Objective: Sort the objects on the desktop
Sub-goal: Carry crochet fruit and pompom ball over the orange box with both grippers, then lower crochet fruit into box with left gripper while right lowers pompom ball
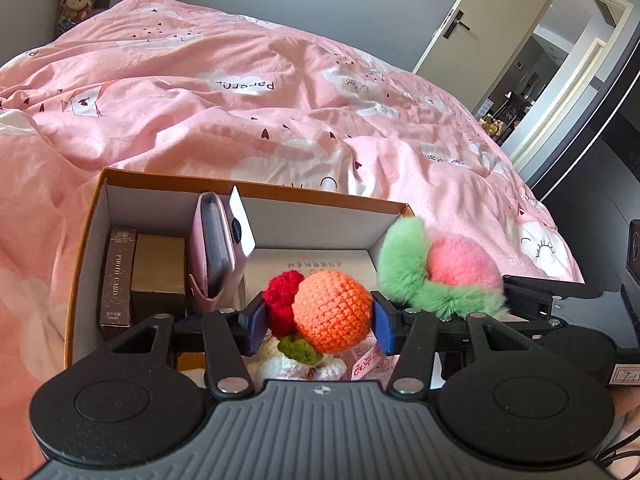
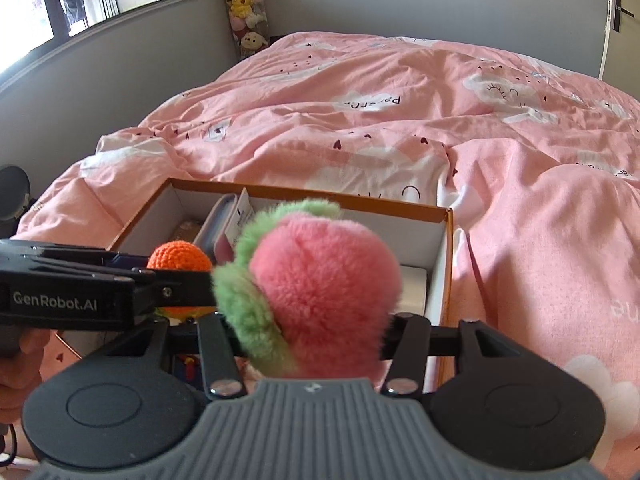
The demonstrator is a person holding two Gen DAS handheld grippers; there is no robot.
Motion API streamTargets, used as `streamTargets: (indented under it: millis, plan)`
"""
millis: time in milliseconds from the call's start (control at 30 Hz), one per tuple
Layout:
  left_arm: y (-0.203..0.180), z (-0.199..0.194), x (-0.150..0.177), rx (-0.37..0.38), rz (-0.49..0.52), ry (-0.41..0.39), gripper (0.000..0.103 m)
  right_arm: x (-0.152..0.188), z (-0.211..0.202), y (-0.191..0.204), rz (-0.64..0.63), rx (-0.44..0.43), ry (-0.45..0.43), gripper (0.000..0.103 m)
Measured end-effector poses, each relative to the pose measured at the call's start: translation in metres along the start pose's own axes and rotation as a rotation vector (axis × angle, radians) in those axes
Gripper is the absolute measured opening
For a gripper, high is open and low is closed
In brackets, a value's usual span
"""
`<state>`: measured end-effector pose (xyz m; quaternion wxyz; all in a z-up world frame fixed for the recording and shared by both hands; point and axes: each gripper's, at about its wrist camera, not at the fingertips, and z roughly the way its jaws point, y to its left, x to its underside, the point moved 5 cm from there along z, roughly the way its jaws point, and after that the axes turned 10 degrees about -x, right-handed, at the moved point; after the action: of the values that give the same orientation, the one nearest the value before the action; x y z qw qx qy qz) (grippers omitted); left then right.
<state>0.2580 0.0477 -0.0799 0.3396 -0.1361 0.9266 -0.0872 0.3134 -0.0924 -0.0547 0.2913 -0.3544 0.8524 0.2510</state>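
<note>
Crocheted orange ball point(image 1: 331, 311) between fingers point(image 1: 384, 322).

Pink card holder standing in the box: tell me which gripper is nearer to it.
Left. The left gripper, holding the orange crochet ball, hangs just beside the pink card holder; the right gripper, holding the fluffy pom-pom, sits farther along the box.

Both wrist cameras sit close behind their fingers, angled down across the open box point(image 1: 256, 192) point(image 2: 308, 194) toward the pink bed point(image 1: 248, 96) point(image 2: 400, 120). Shared: box, bed.
</note>
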Motion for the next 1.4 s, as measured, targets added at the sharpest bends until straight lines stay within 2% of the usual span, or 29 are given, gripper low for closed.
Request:
streamTargets:
  millis: [267,567,733,1167,1400]
  plan:
    - [-0.008,0.026,-0.003,0.002,0.015,0.035,0.06,0.009,0.022,-0.006,-0.114,0.064,0.077,0.055]
    - [-0.012,0.056,-0.002,-0.015,0.015,0.095,0.06,0.014,0.03,-0.01,-0.157,0.091,0.107,0.06]
    - [-0.014,0.063,-0.003,-0.017,0.011,0.104,0.06,0.018,0.025,-0.008,-0.162,0.082,0.108,0.064]
    - [-0.018,0.069,-0.003,-0.034,0.023,0.121,0.061,0.025,0.014,-0.004,-0.125,0.07,0.082,0.065]
    - [-0.019,0.062,-0.004,-0.02,0.02,0.102,0.067,0.027,0.01,-0.001,-0.116,0.068,0.071,0.065]
